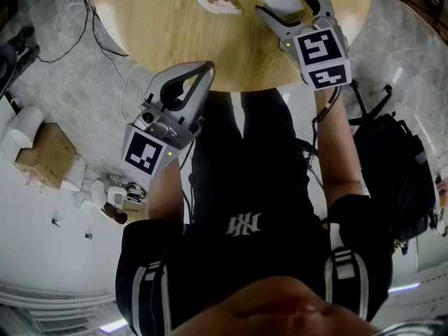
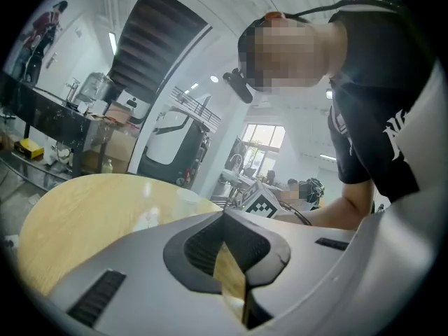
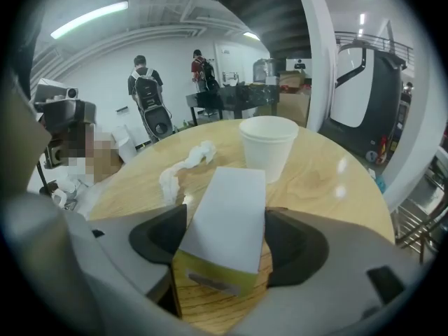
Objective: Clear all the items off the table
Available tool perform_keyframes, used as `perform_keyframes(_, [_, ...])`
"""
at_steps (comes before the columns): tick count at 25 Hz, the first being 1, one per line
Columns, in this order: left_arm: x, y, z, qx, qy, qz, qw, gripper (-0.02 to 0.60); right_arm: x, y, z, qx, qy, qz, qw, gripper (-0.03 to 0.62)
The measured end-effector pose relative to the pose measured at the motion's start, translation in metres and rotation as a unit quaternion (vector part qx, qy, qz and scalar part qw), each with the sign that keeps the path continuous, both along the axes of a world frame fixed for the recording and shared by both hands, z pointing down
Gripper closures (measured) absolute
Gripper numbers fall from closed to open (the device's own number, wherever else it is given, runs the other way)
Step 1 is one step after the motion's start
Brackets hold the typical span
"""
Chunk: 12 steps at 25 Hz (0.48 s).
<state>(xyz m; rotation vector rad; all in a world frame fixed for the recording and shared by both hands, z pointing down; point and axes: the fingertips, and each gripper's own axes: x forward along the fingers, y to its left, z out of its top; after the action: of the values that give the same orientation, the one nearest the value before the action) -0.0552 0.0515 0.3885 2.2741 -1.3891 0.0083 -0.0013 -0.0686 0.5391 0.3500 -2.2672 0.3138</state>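
Gripping the small white-topped carton (image 3: pixel 225 219) by its long sides, near the paper cup (image 3: pixel 268 145) on the bench (image 3: pixel 329 180), the right claw (image 3: pixel 225 247) has closed on light, probably crushable card that wants gentle pressure, while the left claw (image 2: pixel 231 264) hangs shut and empty.
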Motion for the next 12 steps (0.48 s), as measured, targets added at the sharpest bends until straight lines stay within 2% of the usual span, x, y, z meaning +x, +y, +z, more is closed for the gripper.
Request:
perform_keyframes(5, [0.008,-0.016,0.006,0.006,-0.02,-0.006,0.9998,0.569,0.004,-0.002,-0.005,0.004,-0.006,-0.003,1.0,0.249])
perform_keyframes(10, [0.008,-0.03,0.022,-0.003,-0.076,-0.013,0.997,0.569,0.01,-0.003,-0.022,0.019,-0.025,0.006,0.999,0.258])
perform_keyframes(12, [0.009,-0.033,0.025,-0.006,-0.085,-0.008,0.9963,0.569,0.014,0.0,-0.031,0.027,-0.03,0.013,0.999,0.26])
